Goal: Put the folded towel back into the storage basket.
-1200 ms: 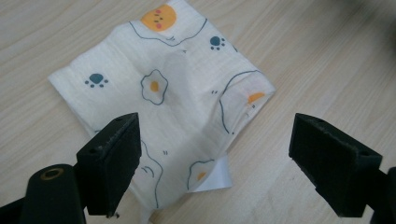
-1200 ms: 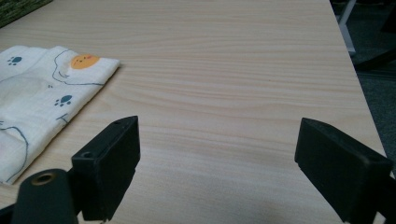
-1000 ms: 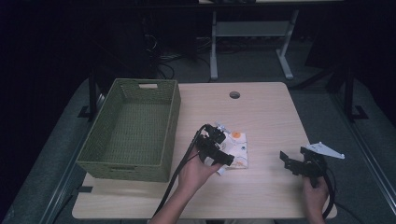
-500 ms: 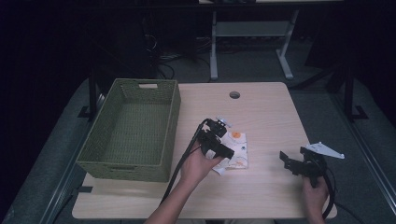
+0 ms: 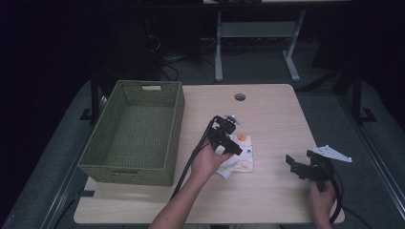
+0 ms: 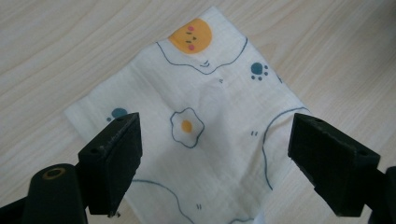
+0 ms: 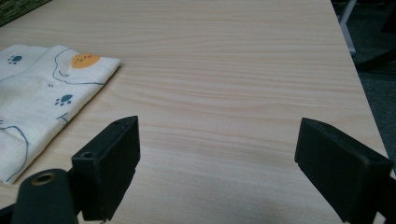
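Note:
A folded white cloth (image 5: 240,158) printed with fried eggs and paw marks lies flat near the middle of the wooden table (image 5: 272,109). My left gripper (image 5: 228,134) hovers just above the cloth (image 6: 205,126), jaws wide open and straddling it, nothing between them. My right gripper (image 5: 300,167) stands open over bare table near the front right edge, well to the right of the cloth (image 7: 42,98); its jaws hold nothing.
A green woven basket (image 5: 133,131) with nothing in it sits on the table's left side. A round cable hole (image 5: 239,97) is at the table's back. The table's right edge (image 7: 357,74) drops off close to my right gripper.
My left gripper has shifted slightly up and back over the cloth. The right gripper and the cloth have stayed where they were.

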### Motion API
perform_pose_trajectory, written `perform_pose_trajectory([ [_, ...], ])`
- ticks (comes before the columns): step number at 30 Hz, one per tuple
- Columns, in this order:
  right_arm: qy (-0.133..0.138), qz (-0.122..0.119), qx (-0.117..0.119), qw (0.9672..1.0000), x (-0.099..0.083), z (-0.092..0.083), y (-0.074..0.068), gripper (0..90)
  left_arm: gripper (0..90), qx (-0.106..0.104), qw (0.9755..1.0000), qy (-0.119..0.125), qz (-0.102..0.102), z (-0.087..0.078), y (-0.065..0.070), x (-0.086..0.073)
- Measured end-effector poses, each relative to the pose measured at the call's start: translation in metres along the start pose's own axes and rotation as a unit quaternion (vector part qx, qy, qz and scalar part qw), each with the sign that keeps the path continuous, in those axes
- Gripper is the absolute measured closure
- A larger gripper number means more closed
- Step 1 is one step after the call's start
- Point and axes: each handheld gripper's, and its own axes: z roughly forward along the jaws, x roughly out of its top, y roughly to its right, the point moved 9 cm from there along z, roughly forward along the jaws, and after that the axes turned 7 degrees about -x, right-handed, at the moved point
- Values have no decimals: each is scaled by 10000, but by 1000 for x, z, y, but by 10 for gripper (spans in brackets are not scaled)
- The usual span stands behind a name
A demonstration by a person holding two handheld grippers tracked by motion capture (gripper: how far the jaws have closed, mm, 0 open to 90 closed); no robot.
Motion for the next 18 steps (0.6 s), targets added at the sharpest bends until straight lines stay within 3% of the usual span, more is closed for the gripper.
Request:
perform_pose_trajectory([
  [10, 5, -6, 7, 10000, 0, 0, 0, 137, 180, 28, 9997, -234, -71, 21, -5, 2],
  [18, 4, -10, 7, 10000, 0, 0, 0, 137, 193, 52, 9994, -313, -112, 27, -7, 3],
])
